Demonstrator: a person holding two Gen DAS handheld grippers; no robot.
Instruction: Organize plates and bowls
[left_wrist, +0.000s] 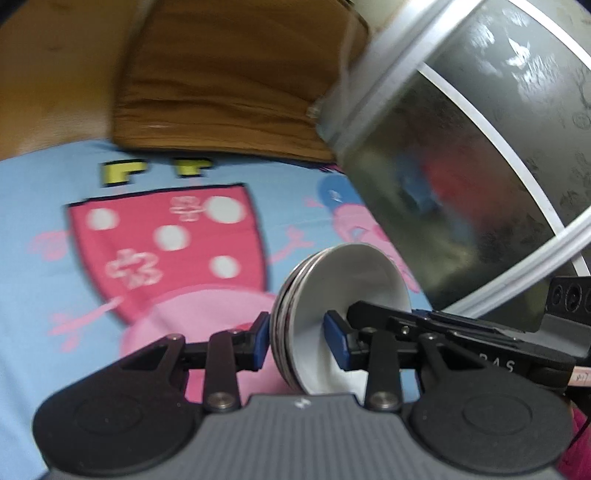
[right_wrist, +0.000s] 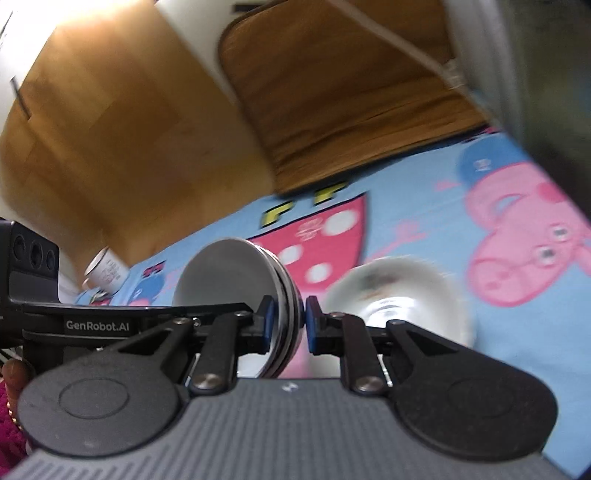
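Item: small white bowl (left_wrist: 343, 295), dark-banded outside, lifted clear of the cartoon-print cloth (left_wrist: 44, 229). We clamped its rim in both the left gripper (left_wrist: 299, 338) and right gripper (right_wrist: 288, 321). Outstanding: a second white bowl (right_wrist: 399, 291) lay unstacked on the cloth; sorting barely started, we judged.

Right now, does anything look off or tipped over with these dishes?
Yes. The stack of bowls is tipped on edge, pinched at its rim by both the left gripper and the right gripper. A small tin also lies tilted at the cloth's edge.
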